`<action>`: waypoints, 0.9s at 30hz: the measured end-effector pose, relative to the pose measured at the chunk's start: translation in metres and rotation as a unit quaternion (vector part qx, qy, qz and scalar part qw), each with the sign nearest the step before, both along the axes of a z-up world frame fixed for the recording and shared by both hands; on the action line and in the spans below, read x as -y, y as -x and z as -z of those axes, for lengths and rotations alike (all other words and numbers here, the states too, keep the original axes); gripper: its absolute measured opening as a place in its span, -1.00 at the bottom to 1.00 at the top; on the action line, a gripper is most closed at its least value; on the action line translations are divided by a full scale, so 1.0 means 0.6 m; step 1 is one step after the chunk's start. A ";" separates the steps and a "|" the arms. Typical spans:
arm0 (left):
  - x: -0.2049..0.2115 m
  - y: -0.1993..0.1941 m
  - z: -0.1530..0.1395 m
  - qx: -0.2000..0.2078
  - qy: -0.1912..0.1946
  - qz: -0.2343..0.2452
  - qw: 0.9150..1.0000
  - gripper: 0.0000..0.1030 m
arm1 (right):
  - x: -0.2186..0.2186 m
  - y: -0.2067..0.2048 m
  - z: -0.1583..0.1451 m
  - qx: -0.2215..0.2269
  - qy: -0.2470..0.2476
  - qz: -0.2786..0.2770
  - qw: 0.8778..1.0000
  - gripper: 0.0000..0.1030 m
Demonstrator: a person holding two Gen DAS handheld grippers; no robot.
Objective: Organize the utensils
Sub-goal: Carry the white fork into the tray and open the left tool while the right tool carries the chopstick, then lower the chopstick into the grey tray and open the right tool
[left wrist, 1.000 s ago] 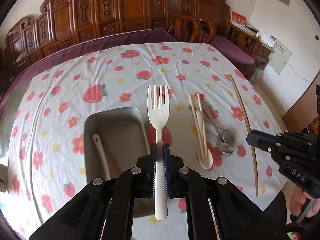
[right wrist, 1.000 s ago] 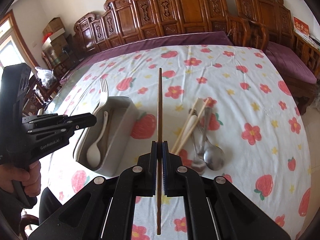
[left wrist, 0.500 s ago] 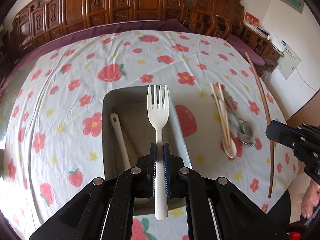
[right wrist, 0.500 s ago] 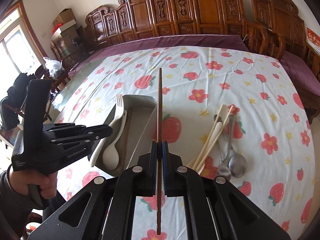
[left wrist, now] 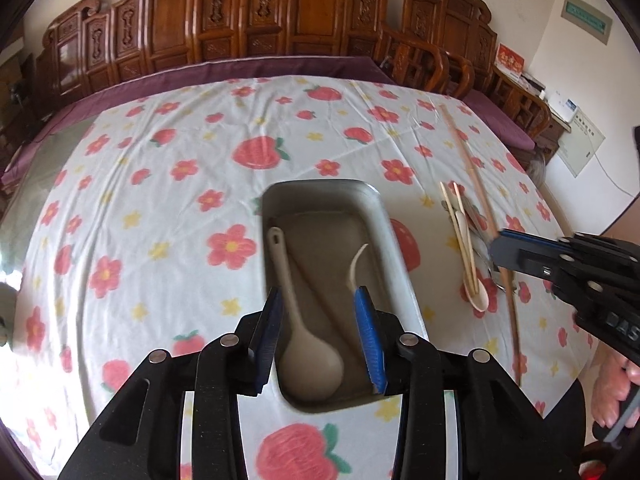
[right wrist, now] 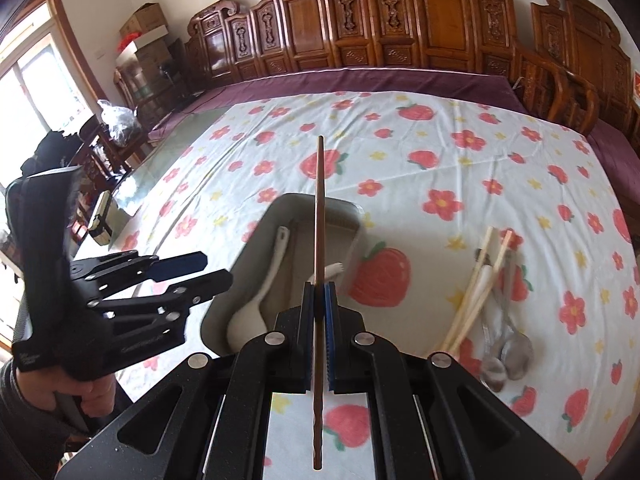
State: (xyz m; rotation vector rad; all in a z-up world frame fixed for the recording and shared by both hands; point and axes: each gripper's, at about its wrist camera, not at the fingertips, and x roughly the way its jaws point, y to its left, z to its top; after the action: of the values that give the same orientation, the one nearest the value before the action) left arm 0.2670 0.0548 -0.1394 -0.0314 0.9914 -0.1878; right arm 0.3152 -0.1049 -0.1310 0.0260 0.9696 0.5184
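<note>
Left claw (left wrist: 320,320) just been opening, releasing fork (left wrist: 354,268) into tray (left wrist: 384,216). Your right claw (right wrist: 319,300) gripping brown chopstick (right wrist: 319,208) over tray; lowering and dropping it probably next.

I see the grey metal tray (left wrist: 384,216) at centre frame, holding a white spoon (left wrist: 308,356) bowl-down along its left side and a blurred white fork (left wrist: 354,268) by its right wall. At right, pale chopsticks (left wrist: 464,236), another white spoon (left wrist: 478,298) and steel spoons (right wrist: 508,352) lie heaped. A brown chopstick (right wrist: 319,240) stands upright over the tray.
</note>
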 end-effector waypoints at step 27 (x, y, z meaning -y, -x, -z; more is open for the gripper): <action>-0.107 0.068 -0.041 0.074 -0.012 -0.051 0.996 0.68 | -0.105 -0.080 0.091 -0.048 -0.021 0.024 0.998 -0.88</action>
State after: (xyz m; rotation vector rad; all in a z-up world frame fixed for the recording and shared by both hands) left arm 0.2260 0.1190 -0.1150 -0.0454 0.8418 -0.0827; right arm 0.3632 -0.0422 -0.1854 0.1121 1.0490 0.4974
